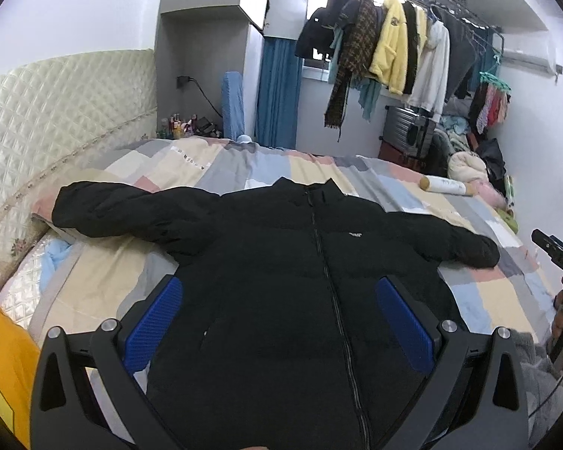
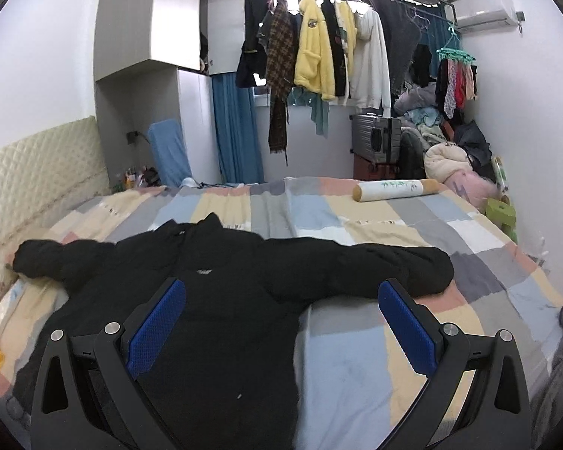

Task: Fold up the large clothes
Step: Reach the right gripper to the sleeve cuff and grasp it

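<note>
Both my grippers, left [image 1: 277, 322] and right [image 2: 281, 324], hang spread and empty over the black puffer jacket [image 1: 281, 281], which lies zipped, front up, sleeves outstretched on the patchwork bedspread [image 2: 375, 225]. Folding hasn't started, I judge; every fold remains.

Black puffer jacket [image 1: 281, 262]: matt quilted cloth, puffy, lying ahead of both finger pairs. Left gripper [image 1: 277, 315] pads [image 1: 154, 322]: blue, ribbed, rubbery-looking; frame matt black plastic with shiny metal pins. Patchwork bedspread [image 2: 356, 221] beyond the fingertips: soft matt cloth. Headboard [image 1: 56, 105]: glossy quilted padding.
</note>
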Demonstrator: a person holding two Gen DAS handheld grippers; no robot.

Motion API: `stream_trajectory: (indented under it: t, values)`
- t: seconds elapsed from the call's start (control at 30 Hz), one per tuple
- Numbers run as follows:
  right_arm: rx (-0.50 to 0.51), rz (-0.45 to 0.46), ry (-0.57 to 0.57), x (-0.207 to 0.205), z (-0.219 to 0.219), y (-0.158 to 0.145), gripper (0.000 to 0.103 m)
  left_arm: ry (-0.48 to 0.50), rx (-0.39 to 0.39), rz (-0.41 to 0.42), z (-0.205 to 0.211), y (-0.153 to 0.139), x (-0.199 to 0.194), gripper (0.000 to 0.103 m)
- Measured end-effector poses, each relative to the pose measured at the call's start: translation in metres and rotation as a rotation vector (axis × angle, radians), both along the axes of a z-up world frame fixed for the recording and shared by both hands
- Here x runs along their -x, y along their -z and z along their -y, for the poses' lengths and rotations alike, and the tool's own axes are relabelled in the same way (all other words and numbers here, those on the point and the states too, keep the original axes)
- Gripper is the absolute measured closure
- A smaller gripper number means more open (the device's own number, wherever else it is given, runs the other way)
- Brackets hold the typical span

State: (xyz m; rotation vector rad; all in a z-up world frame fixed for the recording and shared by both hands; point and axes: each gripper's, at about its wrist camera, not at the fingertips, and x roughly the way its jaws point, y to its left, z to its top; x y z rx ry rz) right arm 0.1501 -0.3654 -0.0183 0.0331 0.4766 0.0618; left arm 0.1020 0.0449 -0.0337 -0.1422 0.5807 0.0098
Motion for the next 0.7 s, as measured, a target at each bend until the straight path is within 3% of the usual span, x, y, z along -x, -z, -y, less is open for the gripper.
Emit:
stream_trajectory:
  t: [0.23,0.53,0.63,0.7]
  values:
    - [0.001,0.005,0.065,-0.048,0.047,0.016,0.0,-0.025,0.06,-0.047,-0.012,0.032,-0.016,0.0]
    - [0.002,-0.014,0.141,-0.107,0.113,0.061,0.0,-0.07,0.1,-0.069,-0.019,0.047,-0.025,0.0]
    - [-0.066,-0.076,0.176,-0.128,0.141,0.086,0.0,-0.074,0.093,-0.049,-0.018,0.047,-0.024,0.0]
    - [-0.187,-0.125,0.214,-0.141,0.17,0.105,0.0,-0.082,0.083,-0.044,-0.019,0.048,-0.024,0.0]
